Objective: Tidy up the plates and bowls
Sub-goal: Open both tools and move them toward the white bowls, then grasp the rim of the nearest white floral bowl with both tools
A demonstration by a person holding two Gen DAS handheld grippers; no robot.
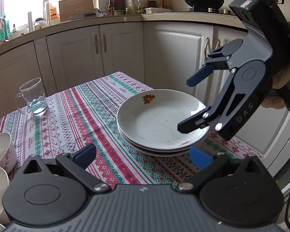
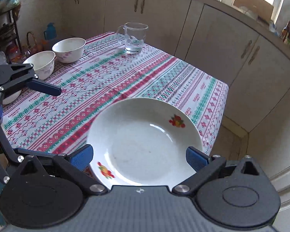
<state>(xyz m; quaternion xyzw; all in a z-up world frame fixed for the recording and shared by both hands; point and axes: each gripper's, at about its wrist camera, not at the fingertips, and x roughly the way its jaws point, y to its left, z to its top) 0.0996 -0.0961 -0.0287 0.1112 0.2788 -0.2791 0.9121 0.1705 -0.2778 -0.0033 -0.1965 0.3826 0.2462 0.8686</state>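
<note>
A stack of white plates [image 1: 156, 123] with fruit prints sits on the patterned tablecloth [image 1: 83, 116] near the table's right edge; it fills the lower middle of the right wrist view [image 2: 143, 145]. My right gripper [image 1: 185, 104] hovers open and empty just above the stack's right rim; in its own view [image 2: 139, 154] the plate lies between its spread blue fingers. My left gripper [image 1: 143, 154] is open and empty, just short of the stack's near edge. Two white floral bowls [image 2: 69, 49] [image 2: 42, 63] stand at the table's far left; they show at the left wrist view's left edge [image 1: 0, 150].
A clear glass mug [image 1: 33, 96] holding a little water stands at the table's far corner [image 2: 134, 37]. White kitchen cabinets [image 1: 121, 48] close in behind the table. The counter above carries bottles, a knife block and a wok [image 1: 203, 0].
</note>
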